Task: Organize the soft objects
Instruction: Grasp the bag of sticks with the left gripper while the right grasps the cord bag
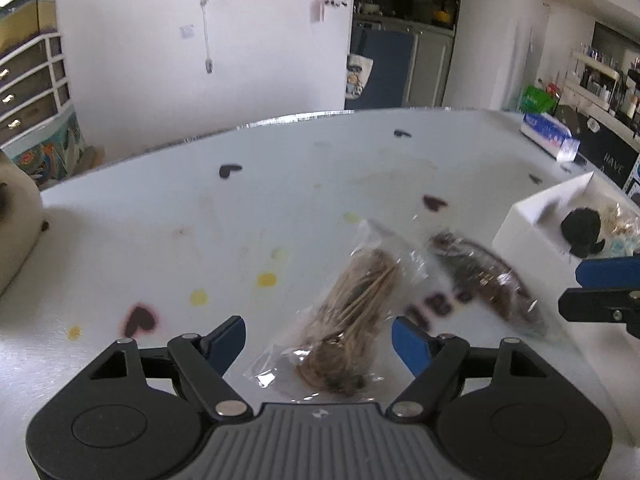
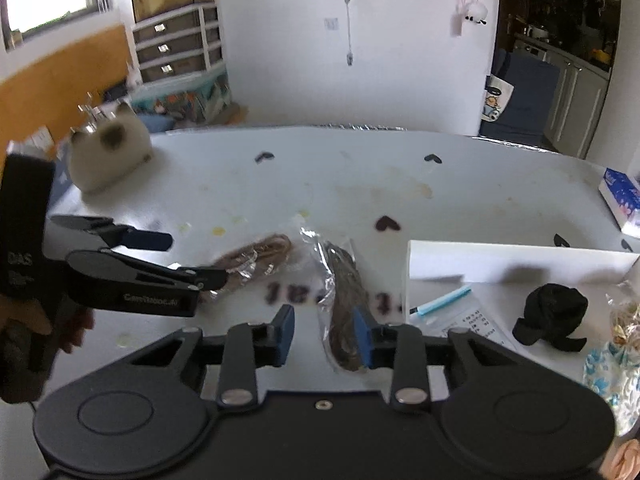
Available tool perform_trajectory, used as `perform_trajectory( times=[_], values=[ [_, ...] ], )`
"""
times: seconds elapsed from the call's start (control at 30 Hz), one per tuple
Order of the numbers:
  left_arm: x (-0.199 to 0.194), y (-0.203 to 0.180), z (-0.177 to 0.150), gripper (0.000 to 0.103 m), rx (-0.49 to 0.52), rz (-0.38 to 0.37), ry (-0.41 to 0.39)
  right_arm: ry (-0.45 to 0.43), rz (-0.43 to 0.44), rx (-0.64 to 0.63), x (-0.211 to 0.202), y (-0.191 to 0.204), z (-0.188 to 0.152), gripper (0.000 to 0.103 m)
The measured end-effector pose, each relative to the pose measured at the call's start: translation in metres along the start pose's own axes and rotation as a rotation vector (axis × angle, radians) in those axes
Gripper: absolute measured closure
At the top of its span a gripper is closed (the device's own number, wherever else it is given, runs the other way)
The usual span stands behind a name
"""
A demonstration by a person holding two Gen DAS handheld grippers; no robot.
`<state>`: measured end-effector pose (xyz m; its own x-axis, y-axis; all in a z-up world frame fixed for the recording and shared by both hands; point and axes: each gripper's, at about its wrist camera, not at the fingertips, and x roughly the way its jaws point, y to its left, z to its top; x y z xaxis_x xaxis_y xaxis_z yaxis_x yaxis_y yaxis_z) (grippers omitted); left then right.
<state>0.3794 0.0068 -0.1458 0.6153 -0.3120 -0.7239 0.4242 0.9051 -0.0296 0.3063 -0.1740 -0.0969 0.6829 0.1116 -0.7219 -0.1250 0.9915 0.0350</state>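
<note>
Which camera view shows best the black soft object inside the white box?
The right wrist view: the black soft object lies whole and unobstructed on the floor of the white box. The left wrist view shows it small near the right edge, with its lower part cut by the box wall.

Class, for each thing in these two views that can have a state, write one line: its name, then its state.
left gripper: open, astride the tan bag
tan bag: sealed, lying on the table
right gripper: open, right pad beside the dark bag
dark bag: lying on the table
white box: open-topped, partly filled
black soft item: inside the box
table: stained
</note>
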Motion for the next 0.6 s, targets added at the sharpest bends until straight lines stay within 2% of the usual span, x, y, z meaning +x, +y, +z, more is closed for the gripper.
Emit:
perform_trajectory(
  times=[0.13,0.2,0.27,0.4,0.6],
  values=[
    [0.010,0.010,-0.004,0.026,-0.001,-0.017,0.031,0.042,-0.052,-0.019,0.019,0.008,-0.001,0.072],
    [0.012,0.015,-0.008,0.031,-0.021,-0.033,0.048,0.061,-0.090,-0.027,0.026,0.011,-0.004,0.094],
    [0.009,0.017,-0.011,0.038,-0.042,-0.047,0.039,0.060,-0.096,-0.029,0.028,0.013,-0.007,0.100],
    [-0.001,0.019,-0.019,0.046,-0.074,-0.051,0.026,0.064,-0.073,-0.038,0.021,0.018,-0.011,0.103],
    [-0.023,0.022,-0.040,0.047,-0.155,-0.032,0.020,0.102,0.014,-0.055,0.006,0.029,-0.023,0.103]
  ],
)
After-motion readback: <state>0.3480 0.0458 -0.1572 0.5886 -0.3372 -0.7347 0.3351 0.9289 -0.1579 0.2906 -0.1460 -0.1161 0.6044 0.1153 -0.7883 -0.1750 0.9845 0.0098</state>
